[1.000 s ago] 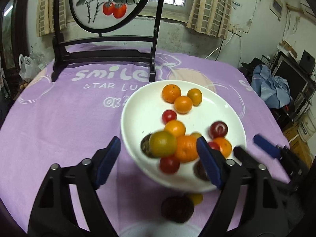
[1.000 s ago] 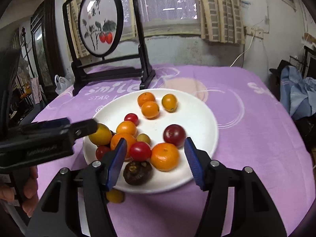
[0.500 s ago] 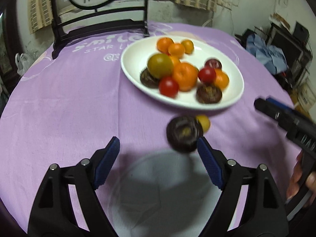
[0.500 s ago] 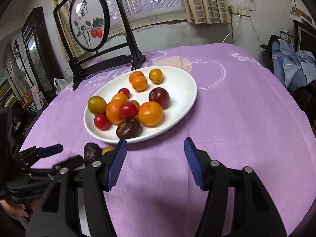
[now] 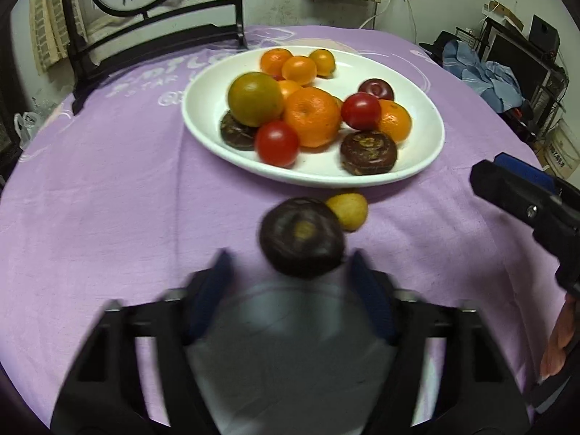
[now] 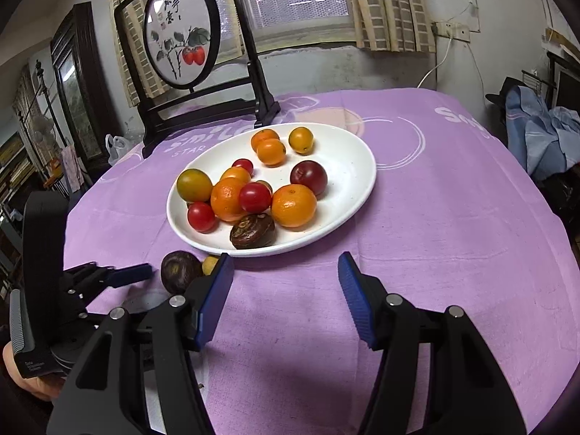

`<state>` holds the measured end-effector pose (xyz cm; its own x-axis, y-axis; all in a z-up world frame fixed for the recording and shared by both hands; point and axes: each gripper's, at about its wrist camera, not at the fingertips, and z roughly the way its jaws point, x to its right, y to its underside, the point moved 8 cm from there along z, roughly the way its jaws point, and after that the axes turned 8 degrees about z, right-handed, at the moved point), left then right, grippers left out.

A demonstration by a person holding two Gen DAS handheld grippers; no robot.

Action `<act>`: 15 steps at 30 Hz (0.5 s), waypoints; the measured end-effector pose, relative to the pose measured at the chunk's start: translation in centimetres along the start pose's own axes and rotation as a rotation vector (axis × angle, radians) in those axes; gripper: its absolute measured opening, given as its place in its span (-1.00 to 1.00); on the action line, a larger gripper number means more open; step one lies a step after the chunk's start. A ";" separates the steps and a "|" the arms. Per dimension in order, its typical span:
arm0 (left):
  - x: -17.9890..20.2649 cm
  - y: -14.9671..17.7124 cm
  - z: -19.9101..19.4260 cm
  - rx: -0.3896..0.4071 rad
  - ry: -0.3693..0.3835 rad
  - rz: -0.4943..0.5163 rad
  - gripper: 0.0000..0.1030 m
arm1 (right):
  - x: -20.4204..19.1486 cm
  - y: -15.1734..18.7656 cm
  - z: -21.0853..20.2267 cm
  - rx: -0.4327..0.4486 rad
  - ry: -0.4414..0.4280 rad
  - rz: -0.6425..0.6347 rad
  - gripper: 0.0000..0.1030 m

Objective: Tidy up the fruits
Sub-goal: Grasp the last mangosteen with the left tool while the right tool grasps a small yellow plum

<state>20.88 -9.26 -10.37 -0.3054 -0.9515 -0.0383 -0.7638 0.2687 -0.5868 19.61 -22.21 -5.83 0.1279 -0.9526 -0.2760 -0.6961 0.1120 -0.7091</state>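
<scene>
A white plate point(image 5: 417, 137) point(image 6: 348, 166) holds oranges, red tomatoes, a green-yellow fruit and dark passion fruits. In front of it, on the purple cloth, lie one dark passion fruit point(image 5: 301, 237) point(image 6: 179, 270) and a small yellow fruit point(image 5: 347, 211). My left gripper point(image 5: 290, 268) is blurred and its jaws are closing. The dark passion fruit sits between its fingertips, with a gap still showing on the left side. My right gripper point(image 6: 285, 264) hangs open over the cloth just before the plate, with nothing between its fingers.
A black wooden stand with a round painted screen point(image 6: 181, 32) stands behind the plate. A pale grey plate point(image 5: 290, 348) lies under my left gripper at the near edge. Blue clothes point(image 6: 536, 134) are piled beyond the table's right side. A hand point(image 5: 558, 340) holds the right gripper.
My left gripper came back from above the plate and down to the dark passion fruit on the cloth, and its jaws narrowed around it. My right gripper drew back from the plate, jaws unchanged.
</scene>
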 end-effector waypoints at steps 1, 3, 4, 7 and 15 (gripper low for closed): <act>-0.1 -0.1 0.0 0.009 -0.006 0.001 -0.14 | 0.0 0.1 0.1 -0.004 0.002 -0.001 0.17; -0.2 -0.1 -0.2 0.015 0.009 -0.006 -0.21 | 0.0 0.3 0.3 -0.013 0.007 -0.004 0.17; -0.5 0.0 -0.3 0.017 0.022 -0.019 -0.21 | 0.0 0.4 0.4 -0.016 0.008 -0.006 0.17; -1.4 0.2 -1.1 0.029 0.032 -0.055 -0.24 | -0.2 0.7 0.6 -0.026 0.010 -0.023 0.17; -3.1 1.4 -3.1 0.049 0.049 -0.085 -0.53 | -2.3 3.5 2.8 -0.149 -0.033 -0.106 0.17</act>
<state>19.03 -5.48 -8.58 -0.2694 -0.9616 0.0522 -0.7599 0.1790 -0.6249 18.87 -18.85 -9.51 0.2270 -0.9469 -0.2277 -0.7741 -0.0336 -0.6322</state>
